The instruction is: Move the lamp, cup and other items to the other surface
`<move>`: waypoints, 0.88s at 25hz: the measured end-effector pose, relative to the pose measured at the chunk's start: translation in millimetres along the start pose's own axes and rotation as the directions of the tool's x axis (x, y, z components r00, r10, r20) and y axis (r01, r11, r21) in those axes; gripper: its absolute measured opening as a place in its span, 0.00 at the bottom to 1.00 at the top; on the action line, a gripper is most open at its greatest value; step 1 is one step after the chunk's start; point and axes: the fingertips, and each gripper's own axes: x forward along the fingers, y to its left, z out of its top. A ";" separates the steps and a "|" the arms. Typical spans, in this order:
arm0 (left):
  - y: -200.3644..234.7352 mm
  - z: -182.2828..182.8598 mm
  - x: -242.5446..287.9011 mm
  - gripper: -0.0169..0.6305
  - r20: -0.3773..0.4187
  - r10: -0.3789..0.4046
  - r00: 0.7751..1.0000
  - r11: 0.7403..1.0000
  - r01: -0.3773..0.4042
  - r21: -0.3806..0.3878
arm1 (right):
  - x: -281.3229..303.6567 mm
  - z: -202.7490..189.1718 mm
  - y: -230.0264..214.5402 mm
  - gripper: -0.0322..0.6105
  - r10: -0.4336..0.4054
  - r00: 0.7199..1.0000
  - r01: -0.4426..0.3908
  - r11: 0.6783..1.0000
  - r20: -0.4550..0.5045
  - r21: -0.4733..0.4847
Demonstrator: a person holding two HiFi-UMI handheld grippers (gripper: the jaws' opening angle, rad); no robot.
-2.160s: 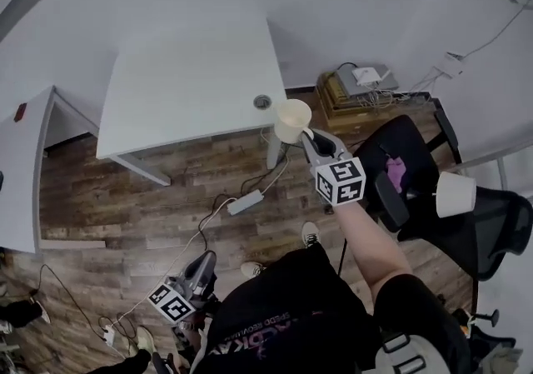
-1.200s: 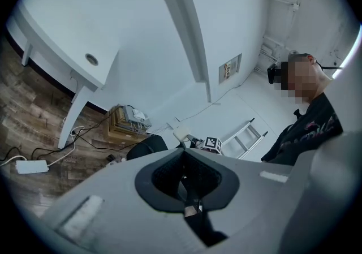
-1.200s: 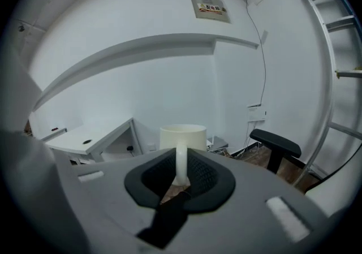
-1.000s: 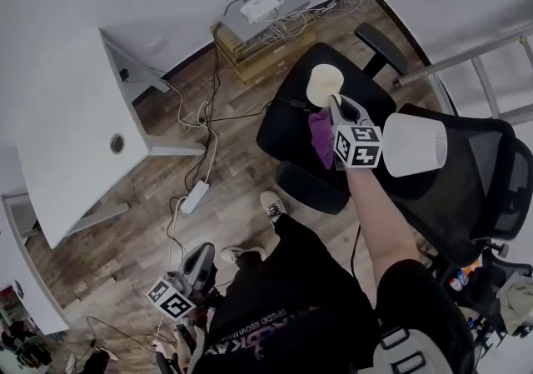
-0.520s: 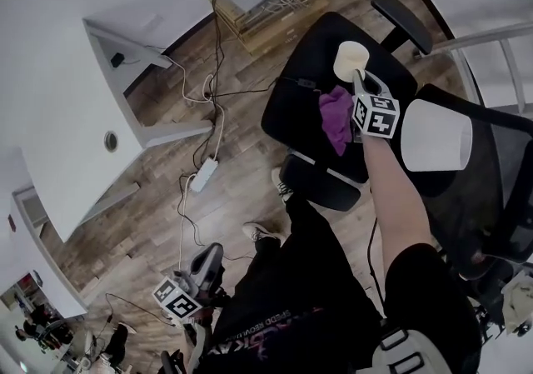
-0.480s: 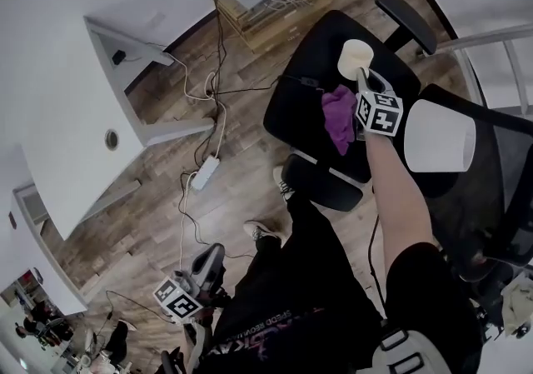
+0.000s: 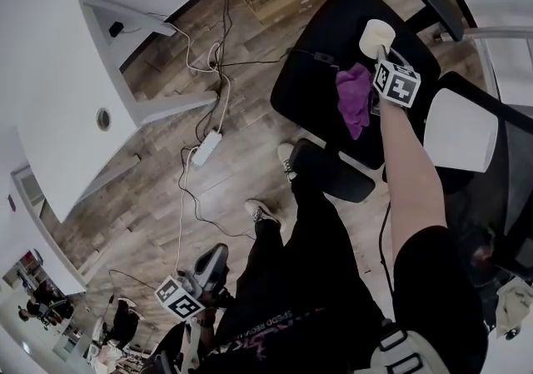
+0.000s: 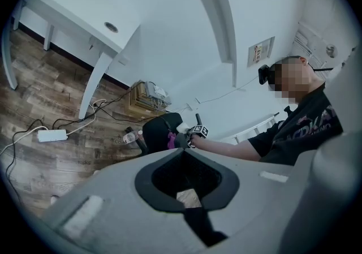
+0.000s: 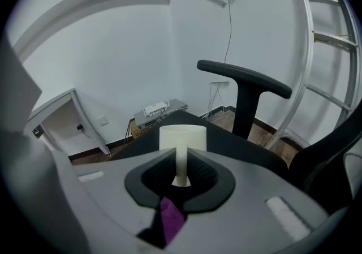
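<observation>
A cream cup (image 7: 375, 33) hangs by its handle just above the black chair seat (image 7: 316, 72), with my right gripper (image 7: 384, 52) shut on that handle. The right gripper view shows the cup (image 9: 182, 136) upright and its thin handle pinched between the jaws of the right gripper (image 9: 181, 176). A purple cloth (image 7: 356, 102) lies on the seat beside the cup and shows again as a purple cloth (image 9: 169, 216) under the jaws. A white lamp shade (image 7: 456, 131) stands to the right of my arm. Down by my leg, my left gripper (image 7: 212, 262) is shut and holds nothing.
The chair's armrest (image 9: 243, 77) rises just behind the cup. A second mesh chair (image 7: 500, 197) stands at the right. A white desk (image 7: 58, 89) fills the left, with a power strip (image 7: 207, 147) and cables on the wooden floor. A box with a router (image 9: 155, 110) sits by the wall.
My right gripper has come down with the cup from in front of the desk to just over the chair seat. The left gripper has sunk a little.
</observation>
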 end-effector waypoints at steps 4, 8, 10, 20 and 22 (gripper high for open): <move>1.4 -6.5 0.2 0.03 0.005 0.000 1.000 1.000 0.000 -0.012 | 1.7 -3.0 1.6 0.12 0.007 1.000 -0.007 1.000 0.007 -0.012; -1.2 -7.9 3.4 0.03 0.011 -0.011 1.000 1.000 0.011 -0.011 | -1.7 -9.3 3.0 0.12 0.012 1.000 -0.012 1.000 -0.010 -0.021; -1.6 -7.4 4.1 0.03 0.014 -0.017 1.000 1.000 0.017 -0.008 | -2.1 -12.2 2.9 0.13 0.013 1.000 -0.013 1.000 -0.023 0.007; 0.5 -9.7 9.0 0.03 0.047 -0.041 0.998 0.999 0.042 -0.026 | -10.2 -35.3 0.2 0.14 0.000 0.996 0.002 1.000 -0.090 0.029; 4.0 -9.2 6.5 0.03 0.056 -0.039 0.998 0.999 0.041 -0.029 | -11.3 -44.7 1.1 0.15 -0.002 0.993 0.005 1.000 -0.115 0.029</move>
